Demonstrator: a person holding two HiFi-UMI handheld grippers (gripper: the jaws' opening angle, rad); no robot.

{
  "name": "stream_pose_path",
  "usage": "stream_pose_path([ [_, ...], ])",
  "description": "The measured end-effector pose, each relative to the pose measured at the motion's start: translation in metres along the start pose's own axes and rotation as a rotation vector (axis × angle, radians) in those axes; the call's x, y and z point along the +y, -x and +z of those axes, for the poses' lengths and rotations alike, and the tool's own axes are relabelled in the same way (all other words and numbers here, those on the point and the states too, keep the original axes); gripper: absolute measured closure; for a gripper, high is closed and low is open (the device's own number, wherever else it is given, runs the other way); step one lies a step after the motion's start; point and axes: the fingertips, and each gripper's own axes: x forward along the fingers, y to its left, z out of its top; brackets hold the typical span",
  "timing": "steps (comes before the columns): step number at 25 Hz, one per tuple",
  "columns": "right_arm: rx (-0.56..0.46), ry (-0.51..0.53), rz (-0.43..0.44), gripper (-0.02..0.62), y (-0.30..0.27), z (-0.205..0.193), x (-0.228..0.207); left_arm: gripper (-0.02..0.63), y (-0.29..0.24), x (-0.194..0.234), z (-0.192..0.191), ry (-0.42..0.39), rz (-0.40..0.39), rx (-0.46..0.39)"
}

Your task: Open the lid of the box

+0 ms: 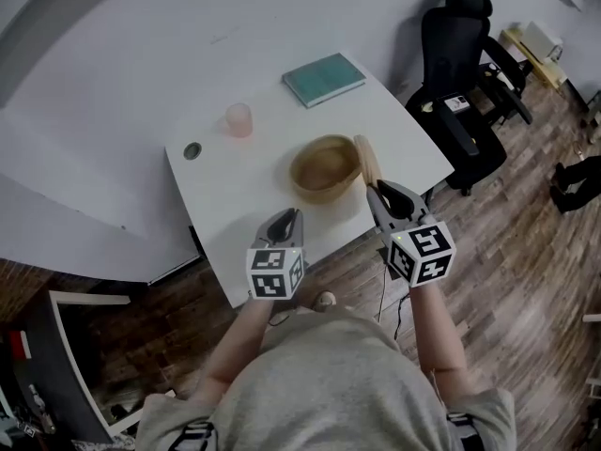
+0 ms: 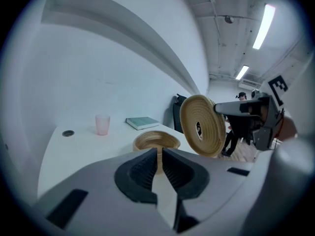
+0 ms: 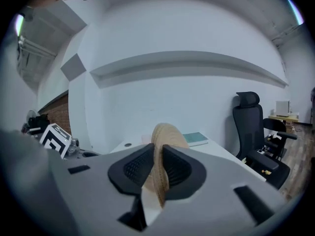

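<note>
A round woven box [image 1: 325, 167] stands without its lid on the white table [image 1: 235, 205]. Its inside shows in the left gripper view [image 2: 156, 140]. My right gripper [image 1: 374, 188] is shut on the woven lid [image 1: 368, 161] and holds it on edge, just right of the box. In the right gripper view, the lid [image 3: 167, 132] sits edge-on between the pads [image 3: 179, 168]. From the left gripper view, the lid [image 2: 202, 125] hangs above and to the right of the box. My left gripper [image 1: 293, 216] is shut on nothing, at the table's near edge in front of the box [image 2: 160, 151].
A pink cup [image 1: 238, 119] and a green book [image 1: 324, 78] lie further back on the table. A cable hole [image 1: 192, 150] is near its left corner. A black office chair [image 1: 460, 73] stands on the wooden floor to the right.
</note>
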Motion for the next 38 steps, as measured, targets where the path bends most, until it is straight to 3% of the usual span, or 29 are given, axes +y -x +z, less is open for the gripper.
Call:
stream_pose_path([
  [16,-0.048,-0.193,-0.088,0.534,0.097,-0.039,0.109,0.588,0.115,-0.016,-0.003,-0.029,-0.158,-0.057],
  [30,-0.068,-0.22,-0.076,0.532,0.182,-0.076,0.202,0.589,0.229,-0.029,-0.05,-0.02,-0.176,-0.07],
  [38,-0.08,-0.212,-0.058,0.532,0.21,-0.085,0.234,0.589,0.273,-0.037,-0.069,-0.011,-0.183,-0.075],
])
